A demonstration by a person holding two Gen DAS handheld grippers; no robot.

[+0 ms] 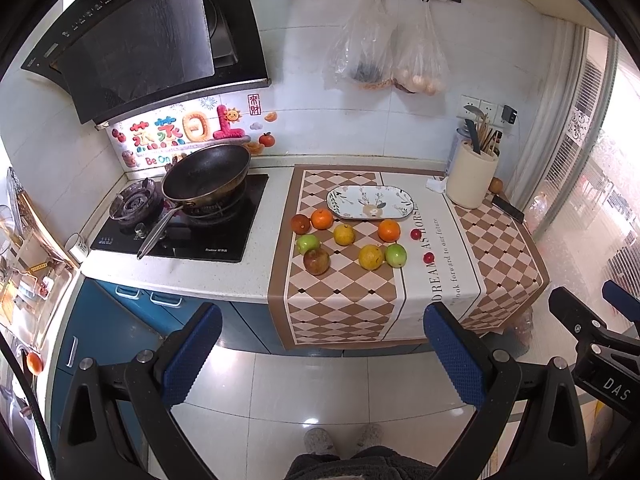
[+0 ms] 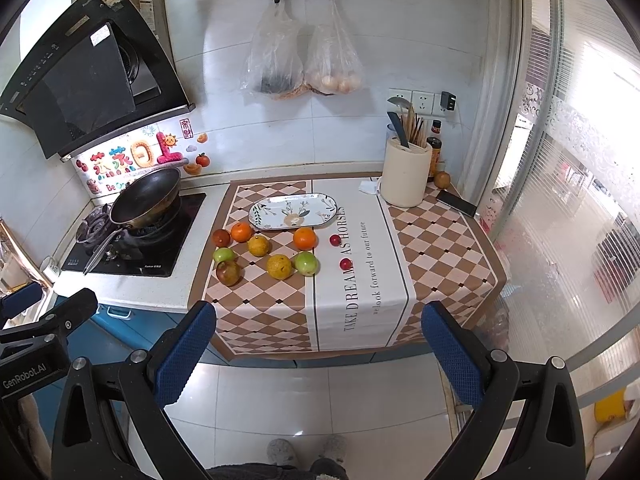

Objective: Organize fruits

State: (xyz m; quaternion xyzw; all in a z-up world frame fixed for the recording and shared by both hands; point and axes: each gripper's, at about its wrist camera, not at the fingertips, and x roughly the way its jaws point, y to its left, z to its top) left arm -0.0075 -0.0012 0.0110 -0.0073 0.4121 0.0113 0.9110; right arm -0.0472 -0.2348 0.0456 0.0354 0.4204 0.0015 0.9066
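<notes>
Several fruits lie loose on the checkered cloth (image 1: pixel 340 304) (image 2: pixel 264 316): two oranges (image 1: pixel 389 230) (image 2: pixel 305 238), yellow citrus (image 1: pixel 371 257) (image 2: pixel 279 266), green apples (image 1: pixel 395 255) (image 2: pixel 306 263), a red apple (image 1: pixel 316 261) (image 2: pixel 228 272), a dark red fruit (image 1: pixel 300 223) (image 2: pixel 221 237) and two small red fruits (image 1: pixel 429 257) (image 2: pixel 345 263). Behind them sits an empty oval patterned plate (image 1: pixel 370 201) (image 2: pixel 294 210). My left gripper (image 1: pixel 322 354) and right gripper (image 2: pixel 318 350) are both open and empty, held back over the floor, well short of the counter.
A wok (image 1: pixel 206 174) (image 2: pixel 146 196) sits on the gas hob at left under a range hood (image 1: pixel 144 40). A cream utensil holder (image 1: pixel 472 178) (image 2: pixel 405 178), a phone (image 2: pixel 456 203) and a brown fruit (image 2: pixel 442 179) stand at back right. Plastic bags (image 2: pixel 304 68) hang on the wall. A person's slippered feet (image 2: pixel 306 450) show below.
</notes>
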